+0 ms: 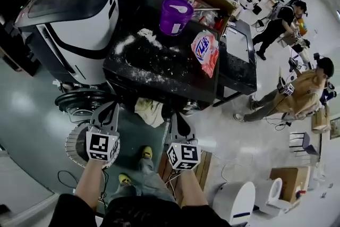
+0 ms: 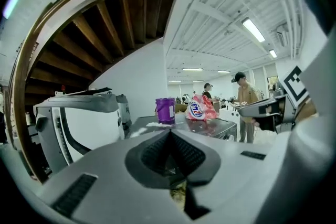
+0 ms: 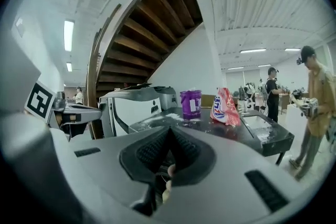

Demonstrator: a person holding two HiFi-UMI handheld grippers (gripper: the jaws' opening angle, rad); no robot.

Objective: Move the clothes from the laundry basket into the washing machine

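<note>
In the head view both grippers are held up side by side in front of a black-topped unit (image 1: 154,69). My left gripper (image 1: 112,107) is shut and empty, and so is my right gripper (image 1: 178,115). In the left gripper view my left gripper (image 2: 170,131) shows its pads pressed together, and my right gripper (image 3: 169,129) looks the same in the right gripper view. A pale cloth (image 1: 150,112) hangs just below the unit's front edge, between the two grippers. A round, slatted basket (image 1: 73,144) sits on the floor under the left gripper, its contents hidden.
A purple bucket (image 1: 175,15) and a red-and-white detergent bag (image 1: 204,52) stand on the black top. A large white-and-black machine (image 1: 79,24) is to the left. A person (image 1: 297,95) stands at the right, another further back. A wooden crate (image 1: 204,167) lies by my feet.
</note>
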